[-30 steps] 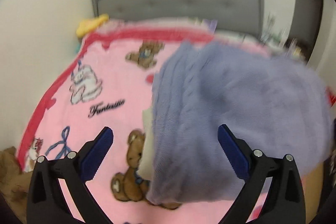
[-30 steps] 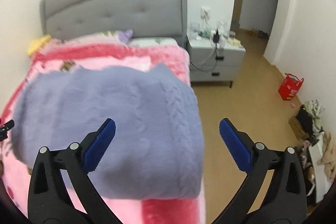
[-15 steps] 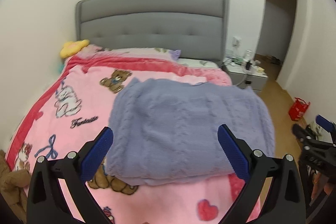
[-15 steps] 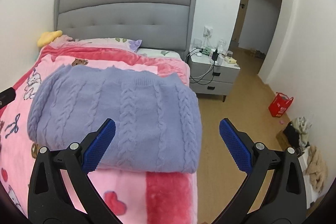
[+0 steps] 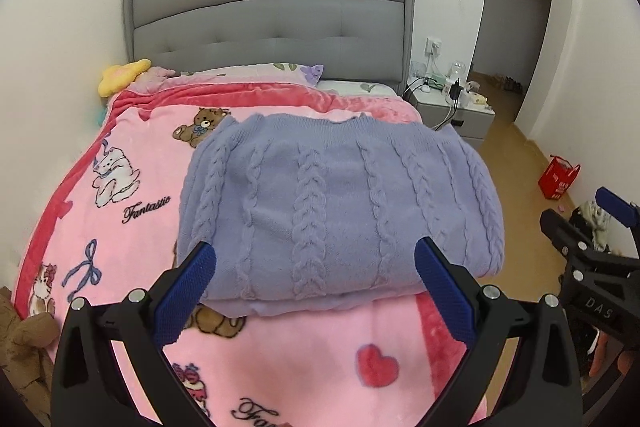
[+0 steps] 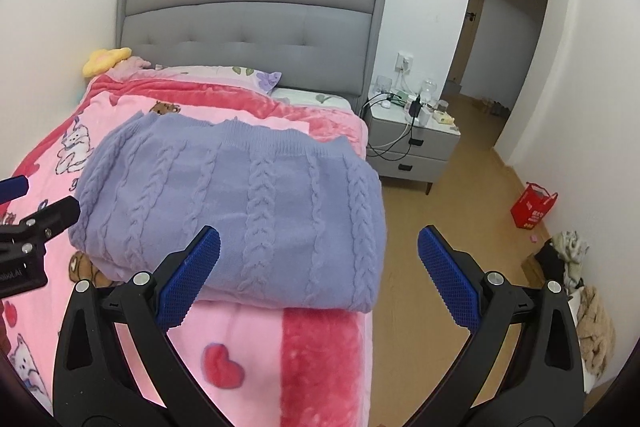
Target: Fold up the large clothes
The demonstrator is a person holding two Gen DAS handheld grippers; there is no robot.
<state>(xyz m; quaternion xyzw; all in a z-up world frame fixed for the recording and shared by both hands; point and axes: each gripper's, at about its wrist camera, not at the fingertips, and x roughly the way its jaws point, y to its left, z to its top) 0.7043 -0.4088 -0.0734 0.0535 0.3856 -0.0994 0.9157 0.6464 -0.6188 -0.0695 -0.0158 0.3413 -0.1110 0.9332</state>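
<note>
A lavender cable-knit sweater (image 5: 340, 203) lies folded in a neat rectangle on the pink cartoon blanket (image 5: 120, 187) of the bed; it also shows in the right wrist view (image 6: 240, 203). My left gripper (image 5: 316, 267) is open and empty, held back from the sweater's near edge. My right gripper (image 6: 318, 259) is open and empty, over the sweater's near right corner and the bed's edge. The right gripper's body shows at the far right of the left wrist view (image 5: 592, 267).
A grey padded headboard (image 5: 272, 27) stands at the back. A grey nightstand (image 6: 412, 143) with cables and bottles stands right of the bed. A red bag (image 6: 534, 205) and a clothes pile (image 6: 576, 267) lie on the wood floor. A doorway (image 6: 504, 27) opens at right.
Both grippers have pulled back and up from the sweater, which has dropped from in front of the cameras to lie flat and folded on the blanket. Both stay open.
</note>
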